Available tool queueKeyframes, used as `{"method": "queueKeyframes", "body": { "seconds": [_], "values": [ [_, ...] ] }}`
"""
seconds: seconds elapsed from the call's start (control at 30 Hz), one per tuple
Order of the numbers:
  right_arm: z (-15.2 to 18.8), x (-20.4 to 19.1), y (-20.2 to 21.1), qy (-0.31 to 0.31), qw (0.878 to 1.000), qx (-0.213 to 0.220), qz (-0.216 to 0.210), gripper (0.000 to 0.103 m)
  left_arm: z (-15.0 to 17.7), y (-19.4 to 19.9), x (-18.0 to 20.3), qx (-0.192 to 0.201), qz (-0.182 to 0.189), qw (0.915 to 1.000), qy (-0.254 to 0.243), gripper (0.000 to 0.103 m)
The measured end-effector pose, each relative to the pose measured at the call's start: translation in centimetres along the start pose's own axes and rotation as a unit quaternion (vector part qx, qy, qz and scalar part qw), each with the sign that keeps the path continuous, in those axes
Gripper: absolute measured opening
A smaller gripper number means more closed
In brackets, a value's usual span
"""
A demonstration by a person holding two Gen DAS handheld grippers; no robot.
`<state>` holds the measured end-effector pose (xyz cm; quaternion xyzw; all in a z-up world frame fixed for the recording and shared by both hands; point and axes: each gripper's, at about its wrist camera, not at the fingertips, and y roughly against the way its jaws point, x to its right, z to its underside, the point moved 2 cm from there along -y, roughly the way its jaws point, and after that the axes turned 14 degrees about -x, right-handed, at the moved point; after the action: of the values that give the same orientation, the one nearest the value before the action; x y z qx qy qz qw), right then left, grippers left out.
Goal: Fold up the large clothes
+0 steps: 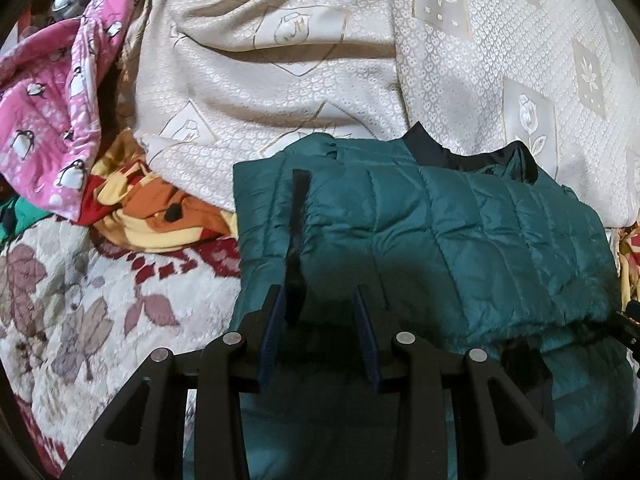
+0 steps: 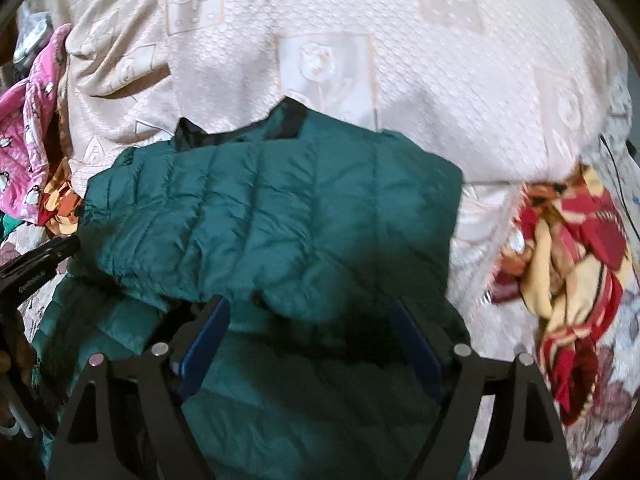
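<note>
- Cream patterned bedspread (image 1: 280, 60) covers the bed; pink penguin-print cloth (image 1: 44, 120) is heaped at its left.
- Teal quilted jacket (image 1: 440, 232) lies folded over itself before me.
- My left gripper (image 1: 320, 304) stands narrowly parted, holding nothing.
- My right gripper (image 2: 310, 312) gapes wide above the jacket, empty.

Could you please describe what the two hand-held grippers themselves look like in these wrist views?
Both look alike. The left hand-held gripper has a matte black frame with triangular cut-outs, round silver pivot pins and two flat fingers faced with dark blue ribbed pads. The right hand-held gripper shows the same black frame, silver pins and blue fingers. No cables or sleeves are clearly visible on either.
</note>
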<state>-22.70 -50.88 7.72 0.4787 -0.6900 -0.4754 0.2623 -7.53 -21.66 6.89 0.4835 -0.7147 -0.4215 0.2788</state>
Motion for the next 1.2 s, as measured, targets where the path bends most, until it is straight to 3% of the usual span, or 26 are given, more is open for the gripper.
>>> {"method": "queueKeyframes", "body": {
  "seconds": [0.5, 1.2],
  "values": [
    [5.7, 1.2, 1.7, -0.001, 1.0, -0.027, -0.001, 0.086, 5.0, 4.4, -0.7, 0.009, 0.007, 0.9998, -0.018, 0.014],
    [11.0, 1.0, 3.0, 0.007, 0.999, -0.047, 0.005, 0.086, 10.8, 6.1, -3.3, -0.017, -0.014, 0.9998, -0.003, 0.014]
  ]
}}
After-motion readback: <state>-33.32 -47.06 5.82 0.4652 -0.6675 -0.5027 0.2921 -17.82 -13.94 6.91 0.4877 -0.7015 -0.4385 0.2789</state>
